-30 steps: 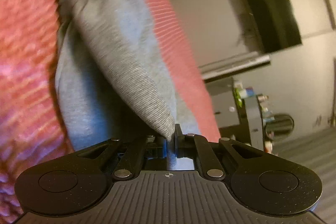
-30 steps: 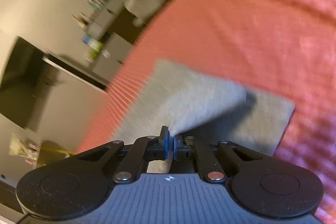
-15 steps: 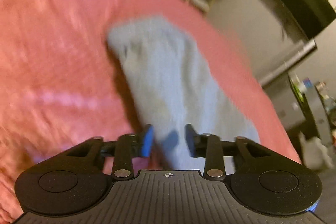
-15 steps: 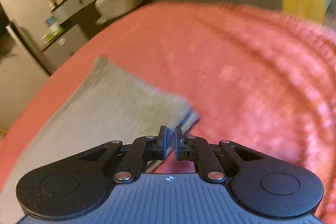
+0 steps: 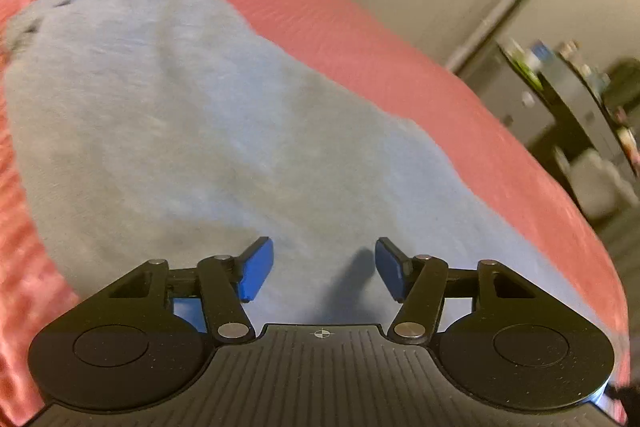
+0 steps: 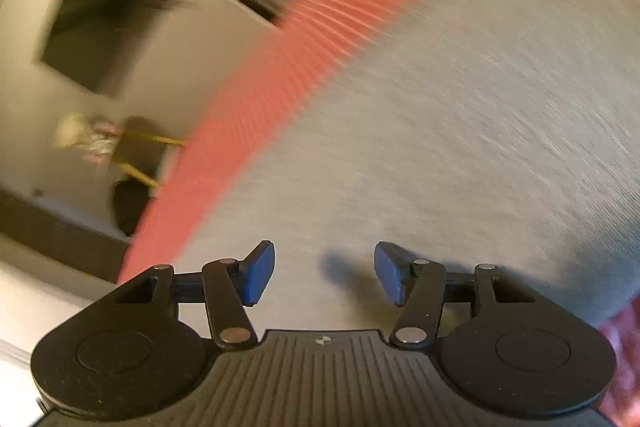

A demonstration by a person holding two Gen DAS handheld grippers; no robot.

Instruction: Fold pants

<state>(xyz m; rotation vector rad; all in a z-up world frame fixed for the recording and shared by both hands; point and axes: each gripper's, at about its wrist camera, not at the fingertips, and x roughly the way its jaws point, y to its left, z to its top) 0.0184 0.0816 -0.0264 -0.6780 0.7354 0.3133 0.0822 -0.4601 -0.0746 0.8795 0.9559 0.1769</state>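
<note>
Both my jaws are spread wide, nothing in them. The grey pants [image 5: 192, 115] lie flat on the red bedspread [image 5: 400, 67], near its edge, right under my left gripper [image 5: 324, 269] and right gripper [image 6: 324, 273].

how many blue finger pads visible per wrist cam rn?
2 in each. Left gripper: pads spread wide over the grey pants. Right gripper: pads likewise apart above the pants. None hidden.
</note>
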